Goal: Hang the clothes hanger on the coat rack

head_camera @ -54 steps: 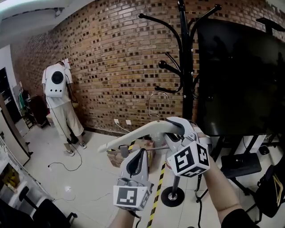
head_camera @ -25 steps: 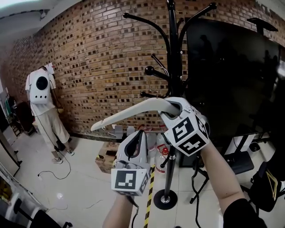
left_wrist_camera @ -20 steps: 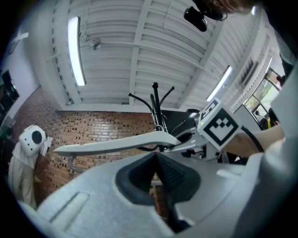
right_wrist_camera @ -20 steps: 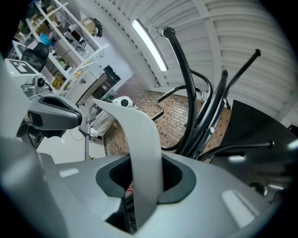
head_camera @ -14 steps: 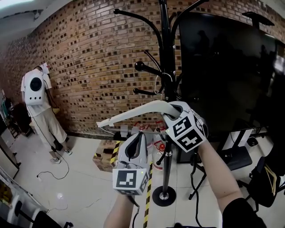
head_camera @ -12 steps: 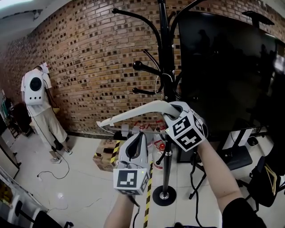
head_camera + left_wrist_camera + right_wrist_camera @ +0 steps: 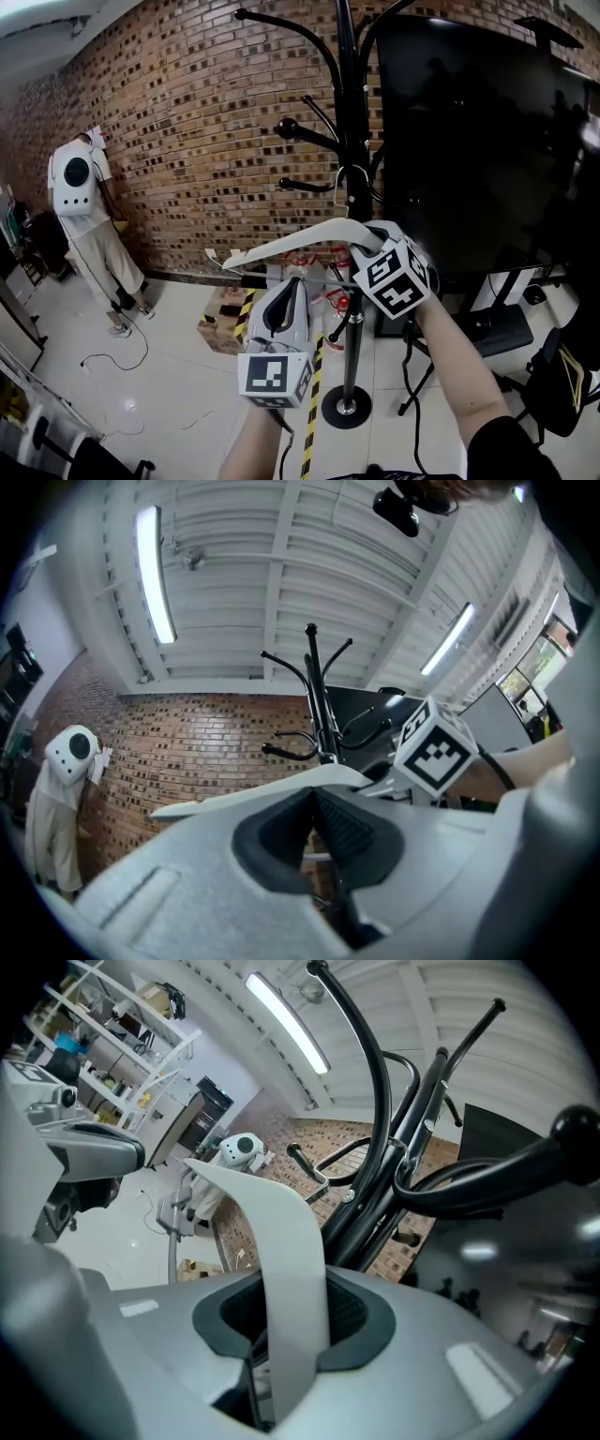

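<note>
Head view: white hanger (image 7: 291,242), clamped in right tongs (image 7: 364,242), now lower than before, hook (image 7: 350,178) seemingly over peg (image 7: 309,186) of coat rack (image 7: 354,309); left tongs (image 7: 298,284) together, empty.

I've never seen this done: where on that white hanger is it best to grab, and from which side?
Probably the flat white arm of the hanger, near the middle under the hook, coming from below, on the side away from the coat rack. The arm is a thin band that jaws can pinch, and the hook is left free. The right gripper holds it so.
</note>
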Available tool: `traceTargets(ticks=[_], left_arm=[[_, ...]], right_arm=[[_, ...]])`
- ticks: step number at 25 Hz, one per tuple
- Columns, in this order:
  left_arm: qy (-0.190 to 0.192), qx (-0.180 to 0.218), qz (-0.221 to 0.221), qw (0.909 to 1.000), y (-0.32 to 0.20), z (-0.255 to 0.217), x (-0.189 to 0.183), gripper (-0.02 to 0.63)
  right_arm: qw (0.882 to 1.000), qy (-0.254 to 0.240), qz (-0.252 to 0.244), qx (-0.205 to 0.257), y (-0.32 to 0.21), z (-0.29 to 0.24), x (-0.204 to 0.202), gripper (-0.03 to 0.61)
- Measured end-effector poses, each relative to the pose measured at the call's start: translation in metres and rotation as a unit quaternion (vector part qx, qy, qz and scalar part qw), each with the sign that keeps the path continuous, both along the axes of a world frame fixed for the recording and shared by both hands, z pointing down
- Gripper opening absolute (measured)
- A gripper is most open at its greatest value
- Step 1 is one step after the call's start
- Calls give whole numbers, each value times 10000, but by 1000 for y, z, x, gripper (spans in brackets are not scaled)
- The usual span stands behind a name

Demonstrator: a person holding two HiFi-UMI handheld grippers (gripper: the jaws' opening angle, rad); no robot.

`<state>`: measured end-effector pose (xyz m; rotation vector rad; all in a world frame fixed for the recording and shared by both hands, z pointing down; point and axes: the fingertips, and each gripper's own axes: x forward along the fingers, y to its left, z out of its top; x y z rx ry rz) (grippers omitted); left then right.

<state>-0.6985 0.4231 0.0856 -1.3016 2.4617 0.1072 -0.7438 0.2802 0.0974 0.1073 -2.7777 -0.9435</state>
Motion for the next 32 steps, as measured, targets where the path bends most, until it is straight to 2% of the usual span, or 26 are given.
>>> traceTargets(ticks=[12,15,16,20,25,32], left_arm=[[22,12,-24,10000,-4,2,6,5],[4,0,-21,10000,-7,1,8,5],[0,1,-24,10000,-8,2,9,5],[39,1,-5,10000,-10,7,12,5],[55,-42,52,10000,-17,11,17,5],[34,-66,74,9999,-20,9,22,5]], right_arm=[[9991,-398,82,123,3,1,0,137],[9983,-461,152,323,1,2,2,161],[9979,-498,158,381,1,3,3,187],[9953,-881,-4,413,7,-3,15,211],[9907,-1177,-97,671,13,-10,27,224],[9750,-2047,-221,831,28,-45,70,224]])
